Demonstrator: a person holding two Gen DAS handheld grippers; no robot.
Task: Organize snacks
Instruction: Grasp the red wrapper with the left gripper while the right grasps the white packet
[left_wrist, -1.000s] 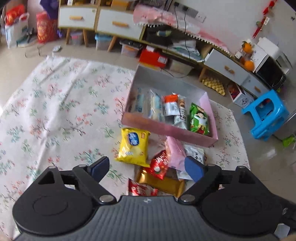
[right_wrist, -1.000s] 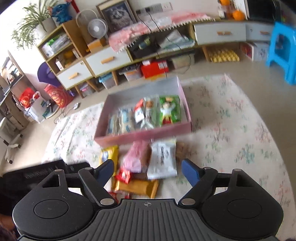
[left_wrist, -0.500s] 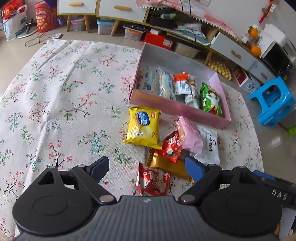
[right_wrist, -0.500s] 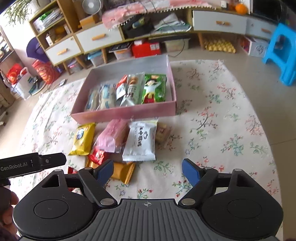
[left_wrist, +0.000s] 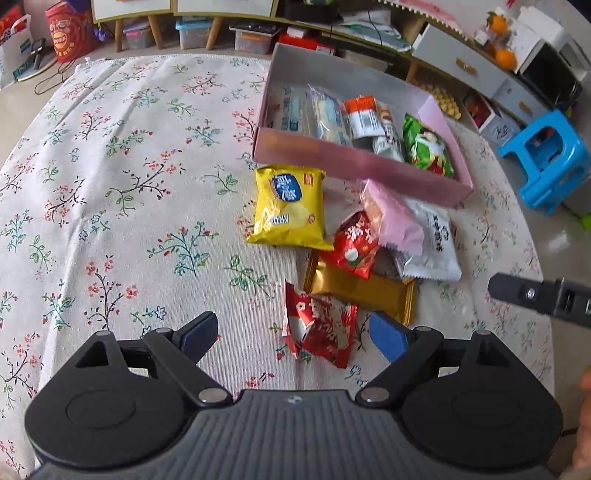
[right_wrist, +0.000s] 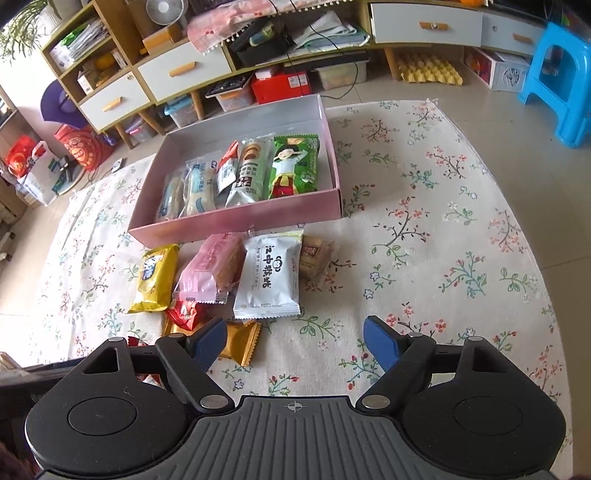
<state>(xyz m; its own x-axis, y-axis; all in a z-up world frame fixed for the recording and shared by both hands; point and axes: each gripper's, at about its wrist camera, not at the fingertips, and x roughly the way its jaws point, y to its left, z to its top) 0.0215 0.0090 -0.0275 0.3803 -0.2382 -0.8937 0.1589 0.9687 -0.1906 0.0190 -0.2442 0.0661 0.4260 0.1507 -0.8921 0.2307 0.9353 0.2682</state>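
on the flowered cloth (left_wrist: 110, 177) the loose snacks lie in a small heap just in front of the pink box (left_wrist: 354, 162), which already holds a row of packets along its near side; going from left to right in the left wrist view, the yellow chip bag (left_wrist: 290, 206) lies alone and flat, puffed with air, so i judge it very light but easy to crush, better taken across its middle with a soft squeeze; the crumpled red packet (left_wrist: 319, 330) lies nearest to the left gripper (left_wrist: 293, 330), between its blue pads but not touched by them, and its wrinkled foil gives good edges to pinch; above it the gold bar wrapper (left_wrist: 360, 290) looks stiff and slippery, with a smaller red packet (left_wrist: 356, 247) resting on it, then the pink cake packet (left_wrist: 393, 218) lying partly over the white packet (left_wrist: 432, 243); these soft pillow packs will bend, so the sealed end or the thick middle is the safer place; the left jaws stand wide apart and hold nothing; in the right wrist view the right gripper (right_wrist: 294, 338) is also spread wide and empty, over bare cloth just below the white packet, and a brown biscuit packet (right_wrist: 314, 256) lies beside it, probably fragile
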